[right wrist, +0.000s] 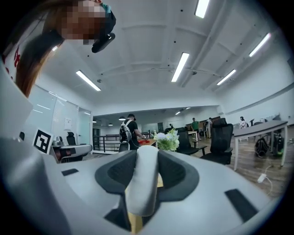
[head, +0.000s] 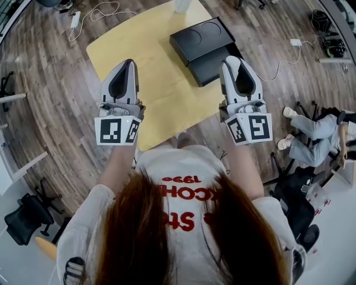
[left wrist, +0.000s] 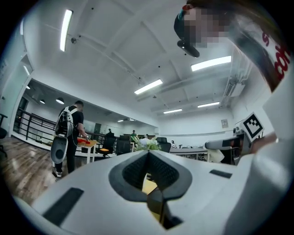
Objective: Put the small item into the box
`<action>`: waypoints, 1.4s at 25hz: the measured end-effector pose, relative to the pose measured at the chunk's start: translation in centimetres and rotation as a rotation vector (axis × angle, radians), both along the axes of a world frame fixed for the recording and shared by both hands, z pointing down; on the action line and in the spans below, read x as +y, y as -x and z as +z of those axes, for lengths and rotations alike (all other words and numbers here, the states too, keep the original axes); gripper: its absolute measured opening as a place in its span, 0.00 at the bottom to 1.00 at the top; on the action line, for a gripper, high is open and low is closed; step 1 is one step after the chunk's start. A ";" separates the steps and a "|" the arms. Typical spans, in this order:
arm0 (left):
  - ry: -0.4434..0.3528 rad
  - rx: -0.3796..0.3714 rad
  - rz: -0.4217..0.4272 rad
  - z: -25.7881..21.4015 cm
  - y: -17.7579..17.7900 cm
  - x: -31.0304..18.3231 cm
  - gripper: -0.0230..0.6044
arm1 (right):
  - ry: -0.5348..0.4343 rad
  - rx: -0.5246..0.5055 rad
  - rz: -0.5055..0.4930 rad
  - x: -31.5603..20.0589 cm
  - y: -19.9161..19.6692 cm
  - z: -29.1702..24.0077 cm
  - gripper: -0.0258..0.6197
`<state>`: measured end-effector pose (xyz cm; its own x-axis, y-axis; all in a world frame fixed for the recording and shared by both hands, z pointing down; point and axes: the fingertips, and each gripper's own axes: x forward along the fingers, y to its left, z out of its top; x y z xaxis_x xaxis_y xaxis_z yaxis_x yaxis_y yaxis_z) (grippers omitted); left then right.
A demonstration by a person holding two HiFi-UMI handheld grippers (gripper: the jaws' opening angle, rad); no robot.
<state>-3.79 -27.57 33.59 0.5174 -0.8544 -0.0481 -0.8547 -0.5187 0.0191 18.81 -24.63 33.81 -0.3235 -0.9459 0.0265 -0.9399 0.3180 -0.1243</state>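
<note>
My right gripper [head: 231,59] hangs over the near right edge of the yellow table [head: 144,50], shut on a small white rounded item [right wrist: 143,179] that stands up between the jaws. In the head view the item [head: 233,63] shows as a pale sliver at the tips. A black box [head: 202,38] with two round hollows lies just beyond those tips at the far right of the table, with a second flat black part [head: 210,65] beside it. My left gripper [head: 129,62] is held level with the right one over the table's near left; its jaws meet with nothing between them.
A white vase [head: 182,5] with flowers [right wrist: 166,139] stands at the table's far edge. Cables and a charger [head: 75,19] lie on the wood floor beyond. A person's legs [head: 311,131] rest on the floor to the right, and a black chair [head: 25,220] sits near left.
</note>
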 end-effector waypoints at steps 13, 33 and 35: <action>0.120 -0.040 0.031 6.0 -2.6 -0.6 0.04 | 0.292 0.071 -0.034 -4.9 -2.1 16.7 0.27; 0.127 -0.049 -0.026 6.3 -0.8 -0.8 0.04 | 0.334 0.154 -0.043 -5.4 -2.3 19.3 0.22; 0.112 -0.044 -0.030 5.6 -0.7 -0.8 0.04 | 0.276 0.122 -0.045 -5.4 -2.4 16.9 0.11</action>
<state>-3.07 -28.37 39.22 0.4911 -0.8682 0.0709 -0.8711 -0.4896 0.0381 21.24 -30.05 50.69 -0.3436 -0.8822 0.3219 -0.9389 0.3298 -0.0985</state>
